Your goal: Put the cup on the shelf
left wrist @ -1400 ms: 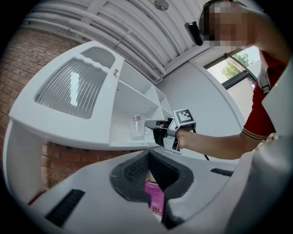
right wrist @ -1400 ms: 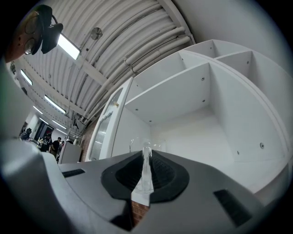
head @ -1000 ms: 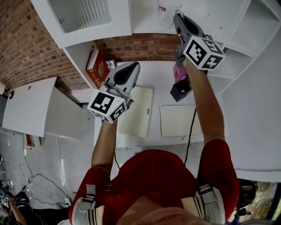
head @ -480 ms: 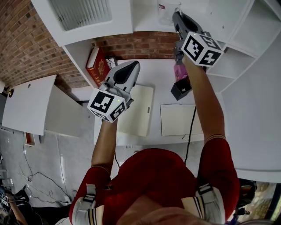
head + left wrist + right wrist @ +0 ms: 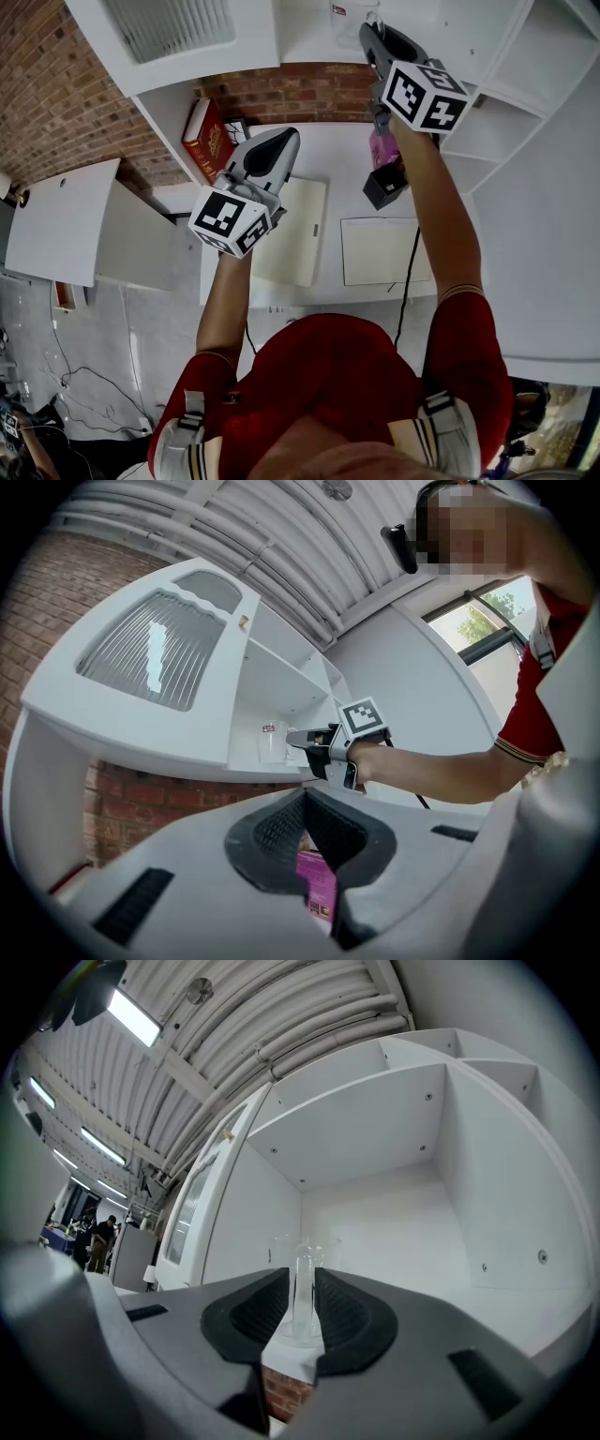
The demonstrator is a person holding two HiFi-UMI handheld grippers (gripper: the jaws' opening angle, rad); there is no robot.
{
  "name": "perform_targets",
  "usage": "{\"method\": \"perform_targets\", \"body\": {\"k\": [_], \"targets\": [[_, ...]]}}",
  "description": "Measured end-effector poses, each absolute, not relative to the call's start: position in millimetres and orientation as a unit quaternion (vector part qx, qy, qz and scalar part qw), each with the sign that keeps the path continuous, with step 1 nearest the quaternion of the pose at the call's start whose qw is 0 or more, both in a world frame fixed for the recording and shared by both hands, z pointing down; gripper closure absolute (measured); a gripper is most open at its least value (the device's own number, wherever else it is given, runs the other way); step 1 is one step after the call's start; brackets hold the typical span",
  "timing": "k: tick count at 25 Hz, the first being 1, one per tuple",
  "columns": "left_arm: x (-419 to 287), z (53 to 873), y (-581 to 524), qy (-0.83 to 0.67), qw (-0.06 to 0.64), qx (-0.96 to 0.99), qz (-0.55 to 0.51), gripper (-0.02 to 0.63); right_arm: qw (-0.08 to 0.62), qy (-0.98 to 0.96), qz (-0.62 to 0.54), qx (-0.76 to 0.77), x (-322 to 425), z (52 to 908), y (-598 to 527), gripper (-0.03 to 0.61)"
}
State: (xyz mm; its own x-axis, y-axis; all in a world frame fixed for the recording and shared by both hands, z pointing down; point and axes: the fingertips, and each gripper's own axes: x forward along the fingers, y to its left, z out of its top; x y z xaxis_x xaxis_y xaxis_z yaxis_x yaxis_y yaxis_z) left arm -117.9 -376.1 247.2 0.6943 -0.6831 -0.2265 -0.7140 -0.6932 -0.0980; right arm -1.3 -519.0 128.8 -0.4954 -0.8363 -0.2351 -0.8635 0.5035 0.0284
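A clear glass cup (image 5: pixel 349 21) stands upright on the white shelf (image 5: pixel 309 42) above the desk. My right gripper (image 5: pixel 367 36) reaches up to it. In the right gripper view the cup (image 5: pixel 305 1249) stands just ahead, its handle between the two pads. The jaws are opening, and narrow gaps show on both sides of the handle. My left gripper (image 5: pixel 283 141) hangs lower over the desk, shut and holding nothing. From the left gripper view, the cup (image 5: pixel 271 743) and the right gripper (image 5: pixel 300 742) sit at the shelf's front edge.
A red book (image 5: pixel 208 139) leans in the niche by the brick wall (image 5: pixel 300 94). A pink box (image 5: pixel 382 150) and a black block (image 5: pixel 384 187) stand on the desk, with two pale pads (image 5: pixel 380 251) and a cable (image 5: pixel 408 281). A ribbed cabinet door (image 5: pixel 169 28) is left of the shelf.
The right gripper has drifted a little up and to the left at the shelf. The left gripper has hardly moved.
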Motion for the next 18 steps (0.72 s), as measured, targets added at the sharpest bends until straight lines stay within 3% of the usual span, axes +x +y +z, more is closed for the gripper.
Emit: {"method": "perform_targets", "body": {"k": [8,18], "targets": [[-115,243,-369,0.385,0.091,-0.914,0.085,0.607,0.085,0.861,0.09,-0.493,8,128,-502,0.433],[-107,242,-355,0.387,0.087,-0.913,0.09,0.607,0.085,0.861,0.12,-0.487,29,141,-452,0.43]]}}
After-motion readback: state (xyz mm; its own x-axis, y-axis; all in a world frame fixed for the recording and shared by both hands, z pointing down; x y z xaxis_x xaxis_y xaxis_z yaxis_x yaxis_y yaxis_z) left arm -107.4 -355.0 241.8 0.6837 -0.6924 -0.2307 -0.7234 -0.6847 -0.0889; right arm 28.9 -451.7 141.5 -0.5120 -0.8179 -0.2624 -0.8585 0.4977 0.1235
